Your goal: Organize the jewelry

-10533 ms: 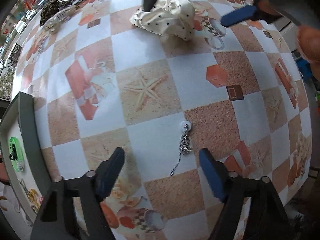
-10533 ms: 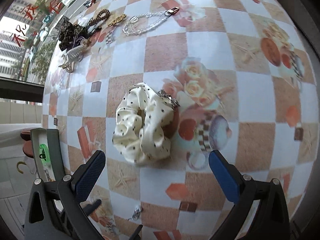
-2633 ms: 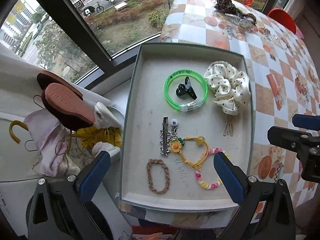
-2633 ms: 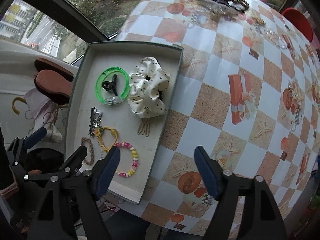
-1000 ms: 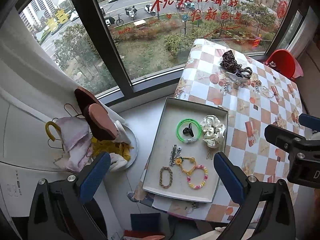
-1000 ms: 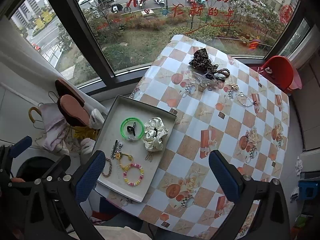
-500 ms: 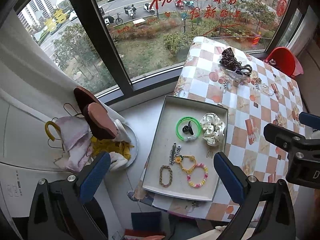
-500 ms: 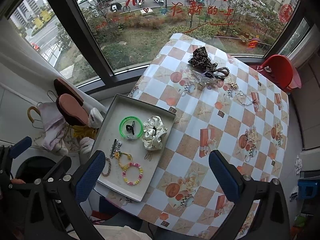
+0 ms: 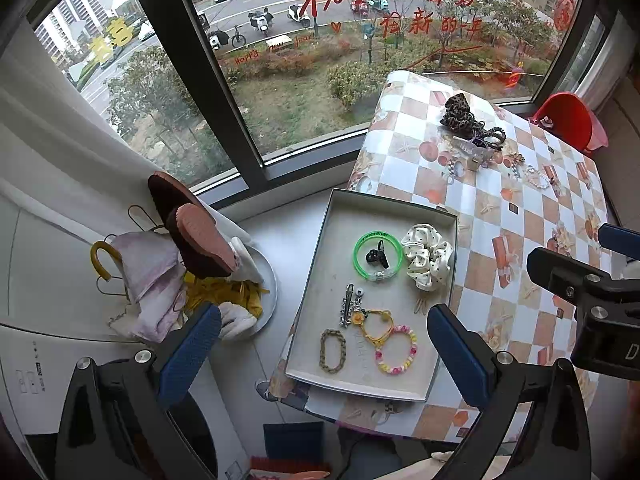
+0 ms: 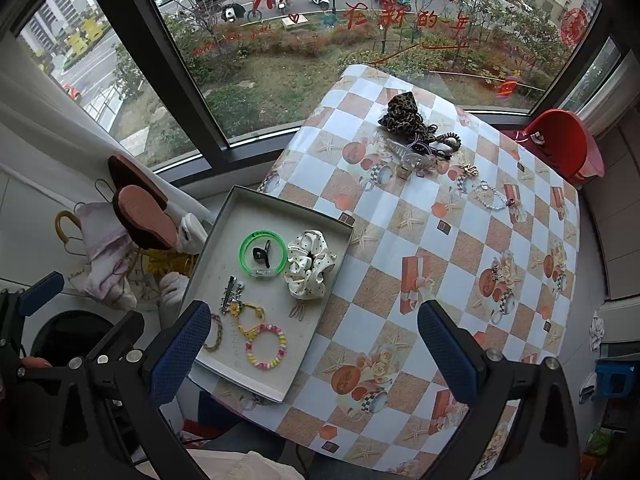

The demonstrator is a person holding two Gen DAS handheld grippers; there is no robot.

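Left gripper [image 9: 324, 344]: jaws wide apart, holding nothing, high above the tray.
Right gripper [image 10: 314, 350]: jaws wide apart, holding nothing, also high above the tray; its black frame shows at the right edge of the left wrist view.
Tray [image 10: 224, 236]: grey and shallow, at the table's corner nearest the window, its near end past the table edge.
Table [image 10: 448, 272]: covered in a checked cloth of white and tan squares with starfish and gift-box prints.
Green bangle [image 10: 263, 255]: in the tray's far half, with a small black clip [image 10: 261, 255] inside its ring.
Scrunchie [image 10: 310, 270]: cream with dark dots, in the tray just beside the bangle, against the tray wall on the table side.
Silver hair clip [image 9: 348, 305]: in the tray's middle, below the bangle.
Yellow bracelet [image 9: 376, 326]: in the tray, touching the silver hair clip's lower end.
Bead bracelet [image 10: 266, 346]: pink and yellow, near the tray's near end.
Braided loop [image 9: 333, 350]: brown, beside the bead bracelet in the tray.
Leopard scrunchie [image 10: 402, 116]: on the table's far end, well apart from the tray, with hair ties and a clear claw clip [image 10: 412, 160] close by.
Chain bracelet [image 10: 492, 196]: on the table, outside the tray, right of that pile.
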